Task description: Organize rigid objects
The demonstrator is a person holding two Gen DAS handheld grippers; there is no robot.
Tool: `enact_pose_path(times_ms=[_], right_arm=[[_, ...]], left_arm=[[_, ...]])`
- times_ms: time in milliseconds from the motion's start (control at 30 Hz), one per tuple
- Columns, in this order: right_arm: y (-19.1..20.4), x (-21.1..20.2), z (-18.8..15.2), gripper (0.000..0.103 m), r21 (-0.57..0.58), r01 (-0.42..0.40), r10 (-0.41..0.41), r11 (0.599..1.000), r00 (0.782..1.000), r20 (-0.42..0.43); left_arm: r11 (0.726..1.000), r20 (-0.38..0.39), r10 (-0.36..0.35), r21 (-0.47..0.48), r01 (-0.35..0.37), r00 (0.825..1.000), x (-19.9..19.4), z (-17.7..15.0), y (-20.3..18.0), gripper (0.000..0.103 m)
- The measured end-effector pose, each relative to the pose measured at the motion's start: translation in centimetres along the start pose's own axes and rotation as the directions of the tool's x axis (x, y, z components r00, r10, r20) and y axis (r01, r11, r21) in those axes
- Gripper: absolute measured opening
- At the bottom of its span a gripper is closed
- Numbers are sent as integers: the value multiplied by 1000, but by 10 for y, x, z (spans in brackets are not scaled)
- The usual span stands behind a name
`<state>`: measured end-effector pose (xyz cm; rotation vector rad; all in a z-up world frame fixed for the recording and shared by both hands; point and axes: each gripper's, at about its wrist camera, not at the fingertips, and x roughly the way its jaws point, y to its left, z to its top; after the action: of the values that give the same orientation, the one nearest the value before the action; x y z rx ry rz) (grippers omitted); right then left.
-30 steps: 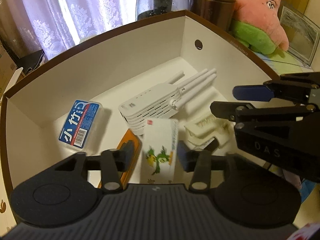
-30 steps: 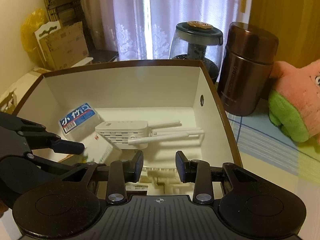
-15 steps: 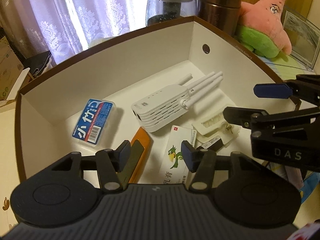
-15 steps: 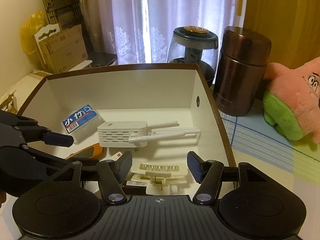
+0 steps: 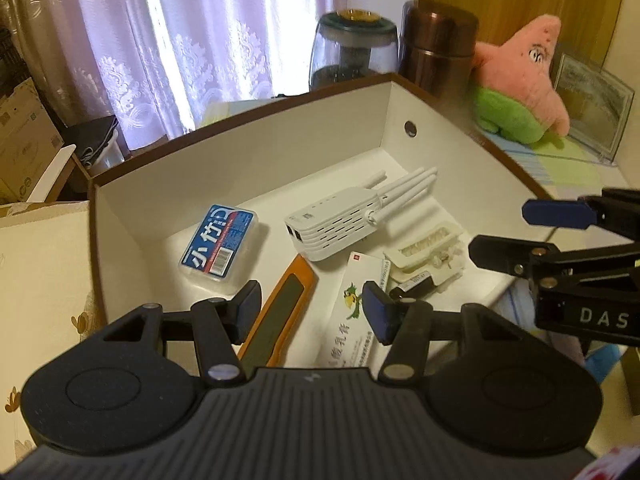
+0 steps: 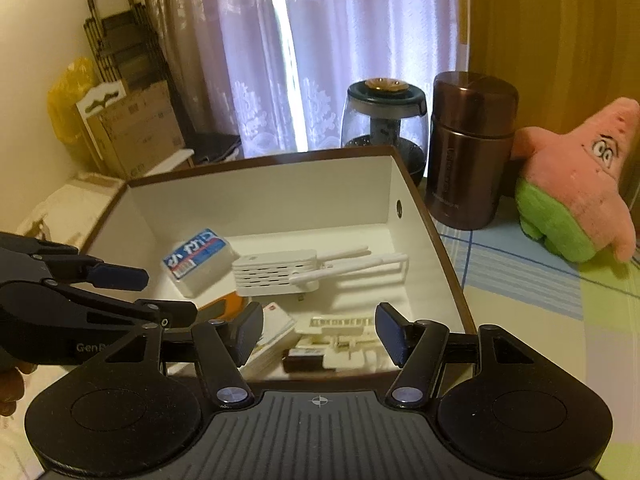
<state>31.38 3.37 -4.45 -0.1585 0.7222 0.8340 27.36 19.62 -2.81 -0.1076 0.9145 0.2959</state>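
**Both grippers empty above the box**

Left gripper (image 5: 310, 309) had its jaws roughly half open, nothing between the pads. Right gripper (image 6: 319, 332) stood the same way, pads clear, no object held.

All task items lay inside the brown-rimmed white cardboard box (image 5: 248, 152):
- blue-labelled clear plastic case (image 5: 219, 243) near the back-left wall
- white router-style extender with 4 antennas (image 5: 334, 227), centre, antennas pointing to the right wall
- orange-framed flat tool (image 5: 282, 307), just in front of the extender
- white carton with a green parrot print (image 5: 354, 308), lying flat beside the orange tool
- cream plastic part (image 5: 428, 254) with a small black block (image 6: 306, 354) against it, front-right.
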Motion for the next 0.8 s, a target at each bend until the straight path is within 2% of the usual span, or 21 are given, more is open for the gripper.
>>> enact_pose_path(times_ms=[267,800], right_arm=[[8,-45,-23,60,52,-12,11,999,999,31],[21,-111,-89,60,114,15,-14,993,1000,-6]], left_arm=[[1000,54,-5,-13,6,999,-47,-24,-3,52],[993,42,-96,68,93,995,-98,-81,-47,52]])
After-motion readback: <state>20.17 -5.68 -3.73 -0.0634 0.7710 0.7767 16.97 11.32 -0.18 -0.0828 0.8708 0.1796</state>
